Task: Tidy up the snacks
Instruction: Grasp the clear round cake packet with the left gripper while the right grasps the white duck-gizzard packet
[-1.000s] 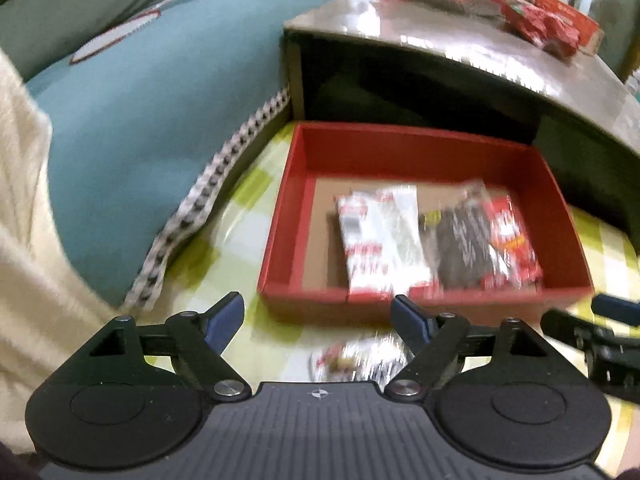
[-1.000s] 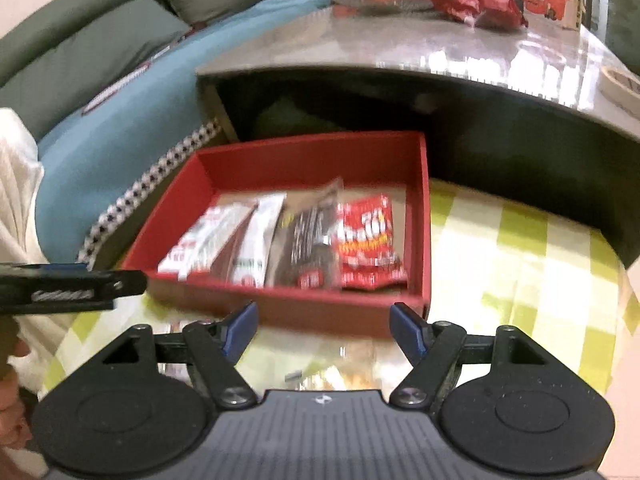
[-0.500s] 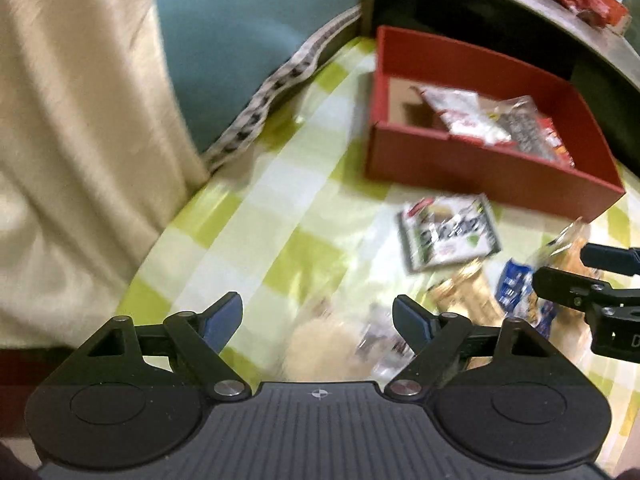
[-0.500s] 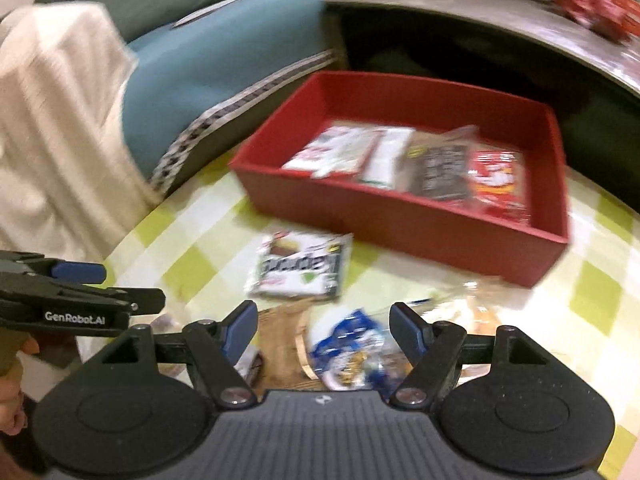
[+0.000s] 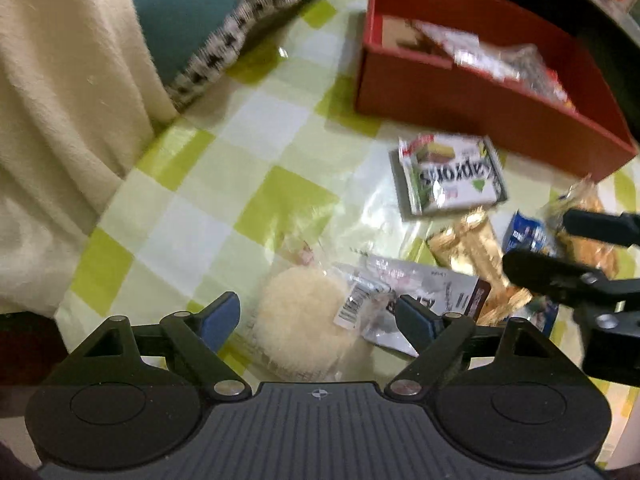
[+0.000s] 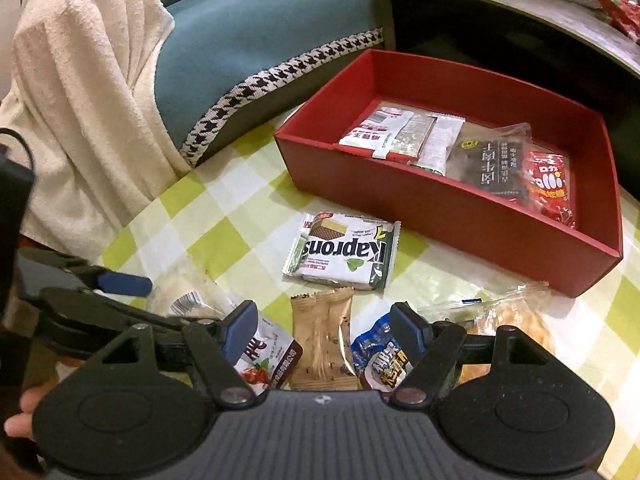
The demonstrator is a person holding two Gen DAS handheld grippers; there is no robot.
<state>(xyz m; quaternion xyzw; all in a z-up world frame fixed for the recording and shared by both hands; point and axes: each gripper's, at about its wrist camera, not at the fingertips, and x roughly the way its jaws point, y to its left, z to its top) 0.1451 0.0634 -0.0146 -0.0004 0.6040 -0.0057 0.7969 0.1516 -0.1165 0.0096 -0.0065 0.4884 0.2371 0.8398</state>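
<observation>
Snacks lie loose on the green-checked tablecloth in front of me, with more already in the red box at the far right. From the left: a cream towel hangs over the blue cushion, its lower end cut off by the frame. My left gripper hangs wide open and empty over a round pale rice cracker in clear wrap; its near edge is hidden under the gripper body. Just beside the cracker lies a white packet, partly covered by my finger, its print too blurred to read in that view. Next comes the gold bar wrapper, its lower end hidden by my right gripper, which is also spread open and grips nothing. Beyond it, apart from the others, the white-and-green wafer pack lies flat and fully visible, near the box's front wall. To the right, a blue packet is half covered by my right finger, and a clear bag of golden biscuits sits mostly behind the gripper arm. Inside the box, white packets, a dark packet and a red packet lie side by side, their near ends hidden by the front wall.
</observation>
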